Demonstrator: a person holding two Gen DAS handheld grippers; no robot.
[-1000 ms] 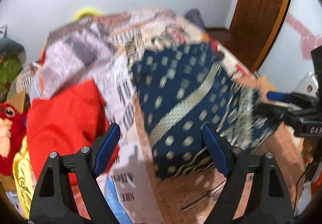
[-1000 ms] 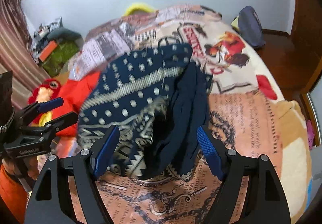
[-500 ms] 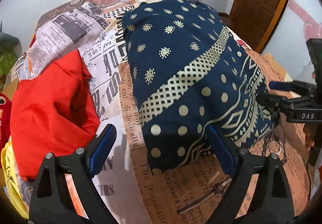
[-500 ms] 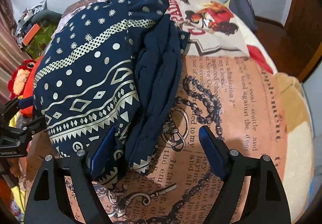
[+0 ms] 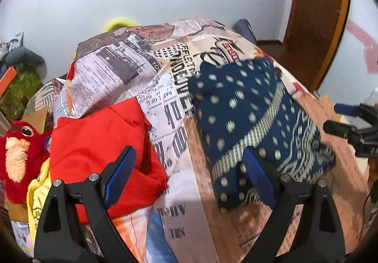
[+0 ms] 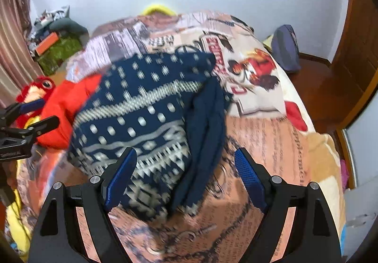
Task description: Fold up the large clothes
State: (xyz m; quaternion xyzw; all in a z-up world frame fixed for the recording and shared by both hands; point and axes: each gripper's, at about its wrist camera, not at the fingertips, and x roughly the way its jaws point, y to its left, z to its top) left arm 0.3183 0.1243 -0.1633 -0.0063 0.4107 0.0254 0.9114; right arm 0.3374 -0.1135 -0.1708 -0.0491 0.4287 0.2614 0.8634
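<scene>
While both the left gripper [image 5: 189, 178] and right gripper [image 6: 184, 178] hover spread and empty, the folded navy patterned garment [image 6: 146, 121] lies on the newsprint bedspread [image 5: 122, 74], beside red clothing [image 5: 99, 145] and a red plush toy [image 5: 19, 156].

- A navy garment [image 5: 248, 119] with cream dots, a checked band and zigzag borders is lying folded into a compact bundle on the printed bedspread, sitting right of centre in the left wrist frame.
- In the right wrist frame the same garment [image 6: 146, 126] is filling the centre, its plain dark folds bunching along the right edge and its patterned face showing on top.
</scene>
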